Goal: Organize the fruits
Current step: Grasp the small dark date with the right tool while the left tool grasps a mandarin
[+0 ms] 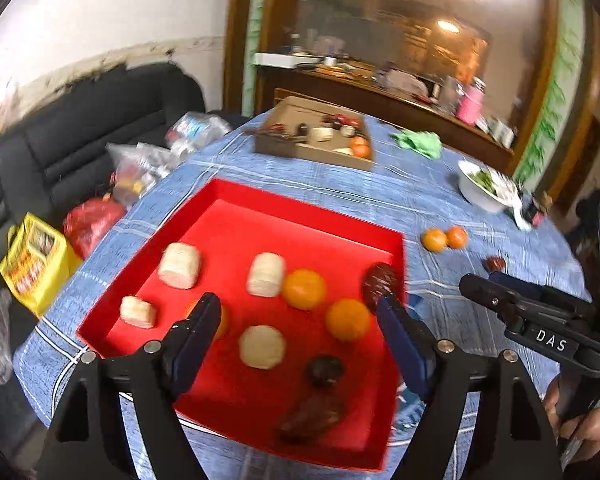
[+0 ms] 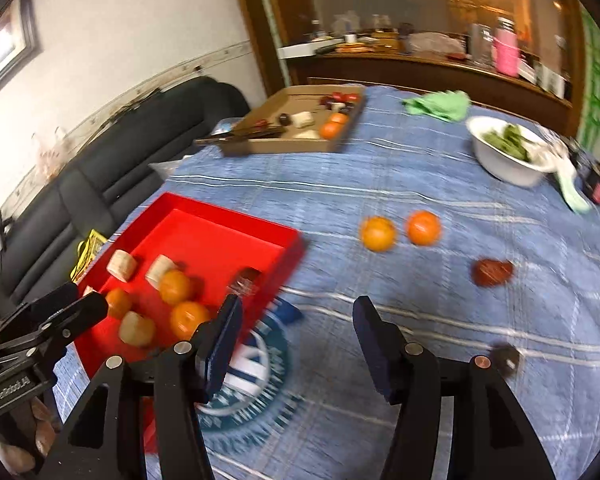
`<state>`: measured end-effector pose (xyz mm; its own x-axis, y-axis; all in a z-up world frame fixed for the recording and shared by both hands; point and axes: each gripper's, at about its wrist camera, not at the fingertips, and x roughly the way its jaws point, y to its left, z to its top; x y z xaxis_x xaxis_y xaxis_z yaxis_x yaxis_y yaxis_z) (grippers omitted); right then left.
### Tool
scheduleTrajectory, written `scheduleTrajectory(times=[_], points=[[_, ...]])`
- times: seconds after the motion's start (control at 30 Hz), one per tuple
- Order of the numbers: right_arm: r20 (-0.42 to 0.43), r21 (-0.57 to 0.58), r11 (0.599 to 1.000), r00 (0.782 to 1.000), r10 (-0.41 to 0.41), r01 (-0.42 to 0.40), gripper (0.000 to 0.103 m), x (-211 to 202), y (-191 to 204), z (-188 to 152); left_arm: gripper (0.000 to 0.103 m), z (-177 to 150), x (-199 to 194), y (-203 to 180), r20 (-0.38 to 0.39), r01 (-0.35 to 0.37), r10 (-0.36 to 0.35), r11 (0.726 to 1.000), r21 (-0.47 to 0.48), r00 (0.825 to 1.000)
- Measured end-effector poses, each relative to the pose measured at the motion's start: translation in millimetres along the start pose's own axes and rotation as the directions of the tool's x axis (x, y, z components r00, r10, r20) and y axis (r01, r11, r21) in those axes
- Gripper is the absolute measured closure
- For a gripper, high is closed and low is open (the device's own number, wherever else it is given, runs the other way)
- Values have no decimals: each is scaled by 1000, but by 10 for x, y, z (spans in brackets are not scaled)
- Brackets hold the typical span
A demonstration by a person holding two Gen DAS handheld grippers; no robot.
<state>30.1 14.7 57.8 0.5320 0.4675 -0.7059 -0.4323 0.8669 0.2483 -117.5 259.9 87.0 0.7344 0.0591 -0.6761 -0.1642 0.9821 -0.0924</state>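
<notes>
A red tray (image 1: 260, 216) lies on the blue tablecloth and holds several pale round chunks (image 1: 179, 265), three oranges (image 1: 304, 288) and dark red fruits (image 1: 382, 280). My left gripper (image 1: 300, 312) hangs open over the tray with nothing between its fingers. My right gripper (image 2: 296, 320) is open too, above the cloth just right of the red tray (image 2: 220, 240), and it is empty. Two oranges (image 2: 378, 233) sit side by side on the cloth beyond it. A dark red fruit (image 2: 492, 272) lies to their right and a smaller dark one (image 2: 506, 358) nearer.
At the far side of the table stand a cardboard box (image 1: 272, 148) with fruit and oddments, a green cloth (image 2: 440, 104) and a white bowl (image 2: 504, 168) of greens. A dark sofa (image 1: 80, 140) with bags and a yellow pack (image 1: 36, 260) borders the table's left edge.
</notes>
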Motion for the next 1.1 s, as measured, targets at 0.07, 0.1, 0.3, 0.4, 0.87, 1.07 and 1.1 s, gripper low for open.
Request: scheduleTrajectory(times=[0.07, 0.1, 0.3, 0.4, 0.87, 1.07, 1.1], points=[[5, 18, 1000, 1000, -11, 11, 41, -80, -129, -61, 23, -9, -44, -163, 14, -15, 14, 999, 49, 1000], [9, 31, 999, 1000, -17, 16, 41, -129, -209, -96, 24, -14, -72, -252, 23, -23, 21, 997, 72, 1000], [51, 112, 993, 997, -54, 48, 34, -411, -634, -252, 23, -36, -144, -578, 34, -23, 18, 990, 137, 999], [64, 144, 987, 995, -74, 64, 34, -519, -833, -311, 23, -53, -145, -675, 29, -21, 17, 988, 152, 999], [35, 230, 966, 991, -129, 117, 34, -565, -1425, -479, 21, -83, 124, -787, -95, 99, -90, 991, 89, 991], [-7, 151, 978, 990, -143, 142, 34, -303, -1298, -410, 21, -4, 226, -774, -105, 124, -118, 991, 54, 987], [-16, 134, 979, 988, -154, 155, 34, -245, -1269, -399, 21, 29, 255, -778, -108, 131, -125, 990, 46, 986]])
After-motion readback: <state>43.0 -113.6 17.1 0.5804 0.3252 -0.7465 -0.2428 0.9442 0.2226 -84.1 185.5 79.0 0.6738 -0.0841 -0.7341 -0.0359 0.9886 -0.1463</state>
